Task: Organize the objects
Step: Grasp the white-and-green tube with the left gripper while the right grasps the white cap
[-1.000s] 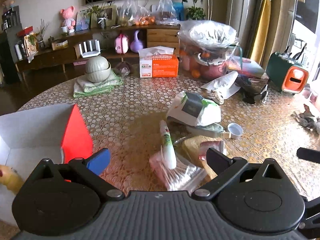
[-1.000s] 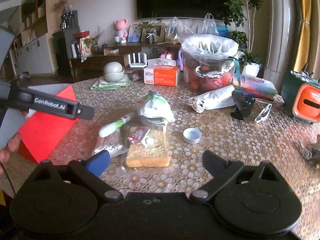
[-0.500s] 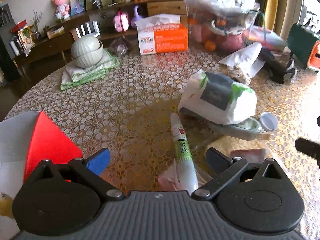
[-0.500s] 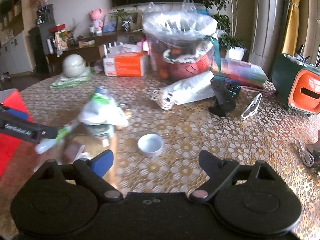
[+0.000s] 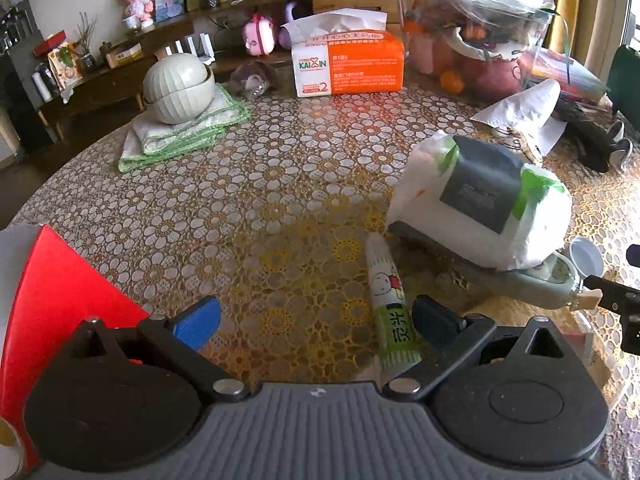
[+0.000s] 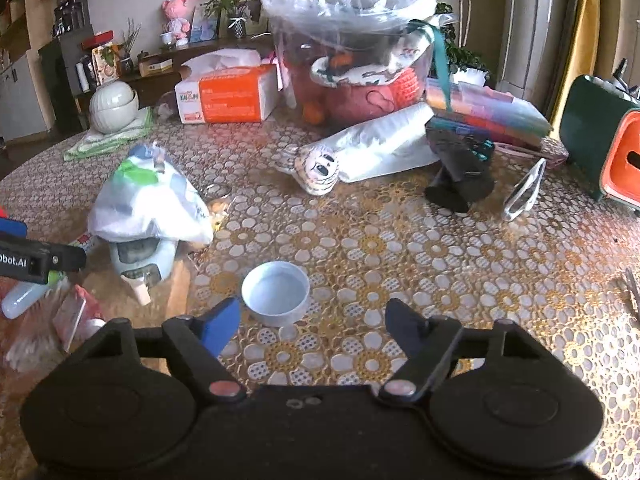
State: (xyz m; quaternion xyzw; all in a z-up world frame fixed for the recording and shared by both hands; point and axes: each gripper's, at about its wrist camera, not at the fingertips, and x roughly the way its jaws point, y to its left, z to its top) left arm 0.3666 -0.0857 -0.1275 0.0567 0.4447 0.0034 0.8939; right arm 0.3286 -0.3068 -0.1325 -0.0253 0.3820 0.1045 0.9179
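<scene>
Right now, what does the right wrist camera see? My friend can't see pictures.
Open right tongs hover just above a small white cap on a flower-patterned table. A crumpled white bag lies to the left, with an orange tissue box and a plastic-covered tub behind.

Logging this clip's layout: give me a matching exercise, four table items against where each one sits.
Items:
1. cap
2. tube
3. bowls
4. tissue box

Places:
A. on a folded green-edged cloth
B. at the table's far edge, a tissue sticking out on top
C. just ahead of the right gripper, between its open fingers
D. beside the left gripper's dark finger, near the white bag

Pairs: 1-C, 2-D, 3-A, 4-B
</scene>
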